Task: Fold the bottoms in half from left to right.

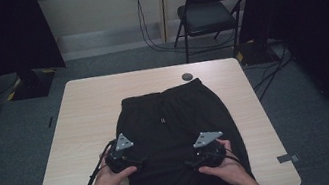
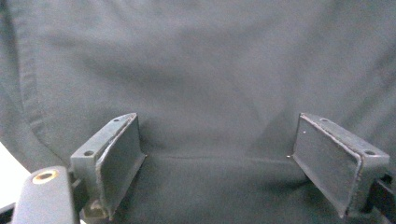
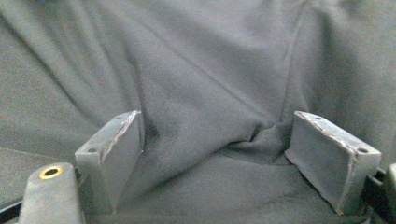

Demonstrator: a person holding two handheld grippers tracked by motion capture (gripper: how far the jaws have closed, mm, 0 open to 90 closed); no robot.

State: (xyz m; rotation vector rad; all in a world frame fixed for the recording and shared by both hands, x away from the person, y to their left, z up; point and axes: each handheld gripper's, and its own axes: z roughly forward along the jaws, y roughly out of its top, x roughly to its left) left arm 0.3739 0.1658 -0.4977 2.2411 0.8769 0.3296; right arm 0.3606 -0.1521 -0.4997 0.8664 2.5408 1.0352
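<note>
Black shorts (image 1: 172,121) lie flat on the light wooden table (image 1: 80,116), waistband toward the far edge and legs running off the near edge, with both grippers over the lower half of the cloth. The left gripper (image 2: 219,154) has its jaws spread wide and released, smooth dark fabric lying beneath and between them with a stitched seam to one side; the right gripper (image 3: 215,154) is likewise spread and gripping nothing, a raised fold of cloth sitting between its jaws. A small pale mark near the waistband is too small to read.
</note>
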